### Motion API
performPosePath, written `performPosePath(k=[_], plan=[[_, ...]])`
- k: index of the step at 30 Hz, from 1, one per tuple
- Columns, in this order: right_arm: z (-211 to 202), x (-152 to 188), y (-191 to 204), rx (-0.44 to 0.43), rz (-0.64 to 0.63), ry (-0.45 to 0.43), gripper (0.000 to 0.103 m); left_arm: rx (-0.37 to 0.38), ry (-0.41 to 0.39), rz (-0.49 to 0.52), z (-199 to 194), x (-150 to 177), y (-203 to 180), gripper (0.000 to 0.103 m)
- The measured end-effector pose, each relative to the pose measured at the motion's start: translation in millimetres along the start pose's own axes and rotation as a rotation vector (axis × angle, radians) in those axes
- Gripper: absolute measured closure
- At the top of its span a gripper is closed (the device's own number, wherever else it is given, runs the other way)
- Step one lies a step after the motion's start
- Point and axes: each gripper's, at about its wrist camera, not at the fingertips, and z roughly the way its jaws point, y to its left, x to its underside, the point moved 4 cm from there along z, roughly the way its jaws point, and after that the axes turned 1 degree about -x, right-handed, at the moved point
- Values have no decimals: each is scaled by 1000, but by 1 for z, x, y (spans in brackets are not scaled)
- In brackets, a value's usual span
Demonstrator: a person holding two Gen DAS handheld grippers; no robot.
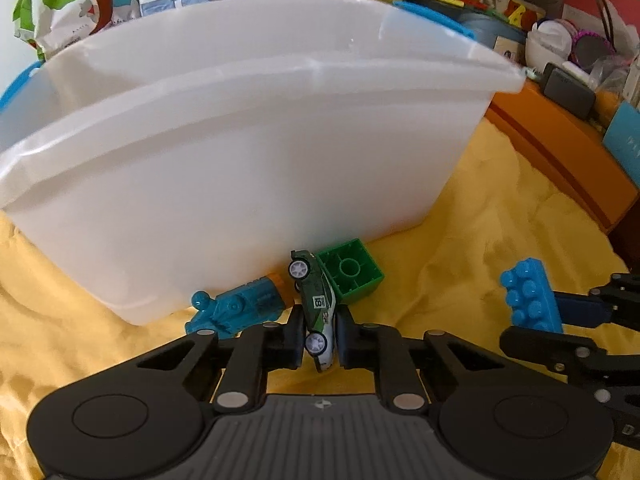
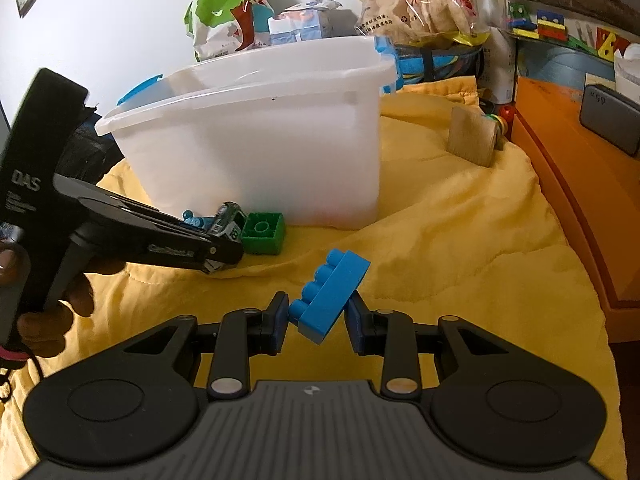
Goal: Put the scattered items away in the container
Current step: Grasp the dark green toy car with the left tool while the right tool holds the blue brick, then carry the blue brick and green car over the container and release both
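The left tool (image 1: 319, 334) pinches the toy car (image 1: 317, 305) across its slick, hard, light sides beside the white container (image 1: 240, 152) on the yellow blanket (image 1: 460, 248); the right tool (image 2: 318, 316) clamps the blue brick (image 2: 330, 292), seemingly askew, so it may slip

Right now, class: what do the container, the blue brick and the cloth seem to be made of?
Container: translucent, frosted-looking plastic; light glows through its walls.
Blue brick: hard moulded plastic, slight sheen, crisp studs.
Cloth: soft yellow fabric, matte, probably quilted; it wrinkles and shows stitch lines.
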Motion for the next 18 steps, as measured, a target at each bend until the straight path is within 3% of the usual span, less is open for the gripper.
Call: performPosePath(k=[9,18], plan=[[-4,-3,4,6,-37,-33,69,16,-37,-43,-34,9,11,85],[-21,-25,14,-31,-49,-61,69,-18,-70,-78,-81,7,31,85]])
